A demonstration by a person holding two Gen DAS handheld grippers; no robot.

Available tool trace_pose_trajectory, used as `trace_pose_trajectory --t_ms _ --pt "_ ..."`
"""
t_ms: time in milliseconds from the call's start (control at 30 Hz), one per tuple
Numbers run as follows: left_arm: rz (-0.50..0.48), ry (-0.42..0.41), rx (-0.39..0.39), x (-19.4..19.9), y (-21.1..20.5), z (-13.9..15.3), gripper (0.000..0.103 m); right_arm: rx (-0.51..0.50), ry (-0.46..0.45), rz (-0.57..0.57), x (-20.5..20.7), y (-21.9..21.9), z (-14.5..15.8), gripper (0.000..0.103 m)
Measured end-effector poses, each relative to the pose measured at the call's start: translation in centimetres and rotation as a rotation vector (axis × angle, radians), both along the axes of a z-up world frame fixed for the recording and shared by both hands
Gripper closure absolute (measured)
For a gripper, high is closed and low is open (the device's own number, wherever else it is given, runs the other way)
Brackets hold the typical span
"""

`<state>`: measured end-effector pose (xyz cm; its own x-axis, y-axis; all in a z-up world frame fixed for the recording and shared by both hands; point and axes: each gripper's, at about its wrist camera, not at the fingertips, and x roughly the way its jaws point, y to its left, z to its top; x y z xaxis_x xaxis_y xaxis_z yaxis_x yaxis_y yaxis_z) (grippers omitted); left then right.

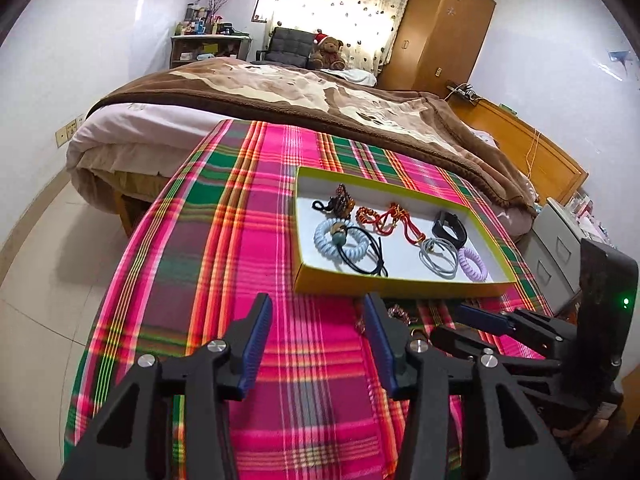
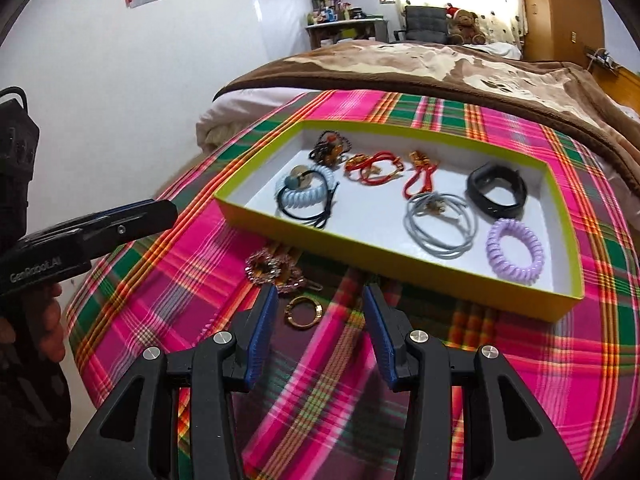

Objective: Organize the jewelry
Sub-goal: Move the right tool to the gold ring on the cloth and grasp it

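small gold metal ring [image 2: 303, 312] lies on plaid-cloth table [image 2: 200, 240] just outside yellow-rimmed tray [image 2: 400, 270], beside beaded clip [image 2: 272, 270]. light, stiff, prob slippery; pinch across rim. right hand-held gripper [image 2: 320, 336] wide open, empty; left hand-held gripper [image 1: 316, 344] too.

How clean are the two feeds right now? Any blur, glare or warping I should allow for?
Left wrist view: sharp on the tray; the backlit curtain blows out; fisheye bends the bed. Right wrist view: cloth near the open right hand-held gripper smears with motion blur; the gold ring is soft; the tray stays readable.
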<state>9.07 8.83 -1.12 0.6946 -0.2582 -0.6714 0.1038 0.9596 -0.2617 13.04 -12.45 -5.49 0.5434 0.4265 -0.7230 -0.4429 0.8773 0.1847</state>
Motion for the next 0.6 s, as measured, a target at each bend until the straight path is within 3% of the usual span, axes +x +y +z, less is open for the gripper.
trace_pose_trajectory --t_ms 600 --pt "0.006 0.024 -0.016 -1.0 1.4 -1.3 0.054 -0.065 0.038 -0.005 0.5 1.8 -1.7 0.058"
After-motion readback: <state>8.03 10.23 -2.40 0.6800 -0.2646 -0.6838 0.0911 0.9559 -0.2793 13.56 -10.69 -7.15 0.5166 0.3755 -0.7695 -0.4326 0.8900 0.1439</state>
